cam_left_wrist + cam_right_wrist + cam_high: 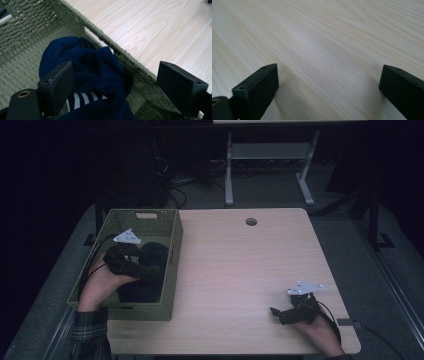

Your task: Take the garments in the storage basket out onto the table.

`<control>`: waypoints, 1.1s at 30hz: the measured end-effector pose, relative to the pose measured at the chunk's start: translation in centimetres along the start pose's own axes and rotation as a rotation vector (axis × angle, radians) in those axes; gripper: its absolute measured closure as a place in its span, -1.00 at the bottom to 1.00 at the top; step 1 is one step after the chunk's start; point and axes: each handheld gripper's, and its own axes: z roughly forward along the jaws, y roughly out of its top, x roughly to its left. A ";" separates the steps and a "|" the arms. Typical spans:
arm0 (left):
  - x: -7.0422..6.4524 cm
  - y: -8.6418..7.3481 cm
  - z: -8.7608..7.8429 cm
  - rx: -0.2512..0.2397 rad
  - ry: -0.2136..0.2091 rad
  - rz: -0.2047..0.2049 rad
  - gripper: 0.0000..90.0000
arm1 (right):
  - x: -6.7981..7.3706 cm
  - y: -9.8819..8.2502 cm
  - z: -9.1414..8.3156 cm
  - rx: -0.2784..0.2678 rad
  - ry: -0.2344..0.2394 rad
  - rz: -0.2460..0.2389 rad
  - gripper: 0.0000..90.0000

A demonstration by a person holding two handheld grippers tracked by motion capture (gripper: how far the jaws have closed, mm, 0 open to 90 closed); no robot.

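A dark navy cloth item with a white-striped part lies bunched in the green woven basket. In the high view the navy cloth sits at the basket's right side. My left gripper is inside the basket, open, its jaws spread on either side of the cloth's top, and it also shows from above as the left gripper. My right gripper rests low over the table at the near right. The right gripper is open with bare wood between its jaws.
The light wooden table has a round cable hole near its far edge. The basket stands on the table's left side, partly over the left edge. A white-legged desk frame and cables stand on the dark floor behind.
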 end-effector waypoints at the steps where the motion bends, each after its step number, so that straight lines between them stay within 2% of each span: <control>1: 0.1 -0.1 0.0 0.000 0.002 -0.005 -0.69 | 0.0 0.0 0.0 0.000 0.000 0.000 -0.95; 6: 0.5 -0.6 0.4 0.017 0.012 -0.018 -0.69 | 0.0 0.0 0.0 0.000 0.000 0.000 -0.95; 9: 0.8 -1.1 0.9 0.038 0.037 -0.037 -0.69 | 0.0 0.0 0.0 0.000 0.000 0.000 -0.95; 24: 1.4 -2.2 3.2 0.121 0.025 -0.048 -0.70 | 0.0 0.0 0.0 0.001 0.000 0.001 -0.95; 33: 1.5 -2.8 5.0 0.214 0.015 -0.036 -0.70 | 0.0 0.0 0.0 0.001 0.000 0.001 -0.95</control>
